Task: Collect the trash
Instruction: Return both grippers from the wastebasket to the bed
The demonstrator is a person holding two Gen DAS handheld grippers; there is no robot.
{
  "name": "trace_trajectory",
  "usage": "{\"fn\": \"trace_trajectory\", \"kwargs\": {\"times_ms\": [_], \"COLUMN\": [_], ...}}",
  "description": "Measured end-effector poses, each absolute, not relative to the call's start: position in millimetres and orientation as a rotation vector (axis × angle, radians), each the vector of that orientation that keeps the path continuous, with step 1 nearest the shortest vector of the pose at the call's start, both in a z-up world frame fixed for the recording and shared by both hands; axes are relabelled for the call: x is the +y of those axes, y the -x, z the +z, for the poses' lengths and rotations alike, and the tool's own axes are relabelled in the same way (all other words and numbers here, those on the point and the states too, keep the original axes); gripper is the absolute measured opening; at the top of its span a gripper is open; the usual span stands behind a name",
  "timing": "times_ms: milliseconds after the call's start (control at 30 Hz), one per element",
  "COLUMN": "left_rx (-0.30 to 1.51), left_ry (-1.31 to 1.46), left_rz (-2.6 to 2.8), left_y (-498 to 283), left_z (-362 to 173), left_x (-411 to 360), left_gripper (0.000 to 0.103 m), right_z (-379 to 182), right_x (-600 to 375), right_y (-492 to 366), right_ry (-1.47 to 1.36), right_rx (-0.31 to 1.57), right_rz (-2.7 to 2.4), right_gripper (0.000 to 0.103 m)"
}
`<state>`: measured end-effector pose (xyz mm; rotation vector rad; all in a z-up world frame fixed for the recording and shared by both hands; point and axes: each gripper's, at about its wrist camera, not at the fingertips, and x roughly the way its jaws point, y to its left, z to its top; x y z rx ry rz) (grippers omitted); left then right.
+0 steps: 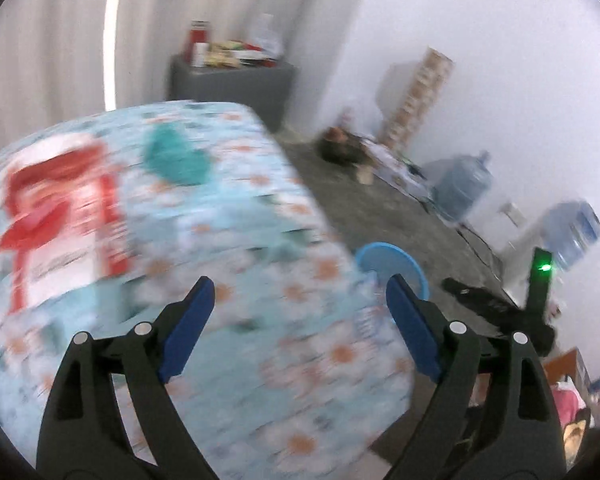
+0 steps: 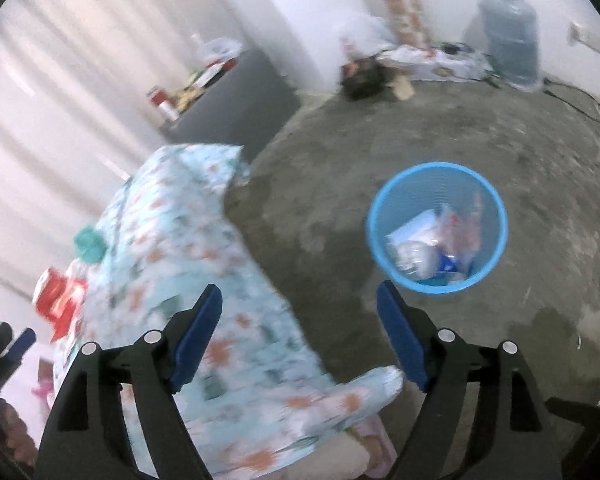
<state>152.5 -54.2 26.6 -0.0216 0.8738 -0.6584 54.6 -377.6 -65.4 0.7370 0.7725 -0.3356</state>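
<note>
Both the left gripper and right gripper are held wide open and empty, so a reach seems due for the red packet on the floral-clothed table, the blue bin being already part-filled.

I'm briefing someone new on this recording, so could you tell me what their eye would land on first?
Probably the bright blue bin standing on the grey floor, already holding wrappers and paper. Next, the floral tablecloth filling the left wrist view, with a red-and-white packet and a crumpled teal piece lying on it. Both grippers, left and right, are open and empty.
</note>
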Motion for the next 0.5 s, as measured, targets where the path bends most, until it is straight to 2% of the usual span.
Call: {"fn": "trace_trajectory", "kwargs": {"times_ms": [233, 500], "left_rx": [0.835, 0.776], "left_ry": [0.127, 0.196], "left_rz": [-0.51, -0.428], "left_y": [-156.9, -154.3], "left_z": [25.5, 23.1], "left_x": [35.6, 93.0], "left_gripper": [0.083, 0.083], "right_z": [-44.9, -33.7], "right_x": [-326.3, -272.3], "right_y": [-83.3, -112.2], "right_ry": [-0.701, -0.668], "right_rx": [0.812, 0.873], "right_rz": [-0.201, -0.071], "right_gripper": [0.079, 0.079]}}
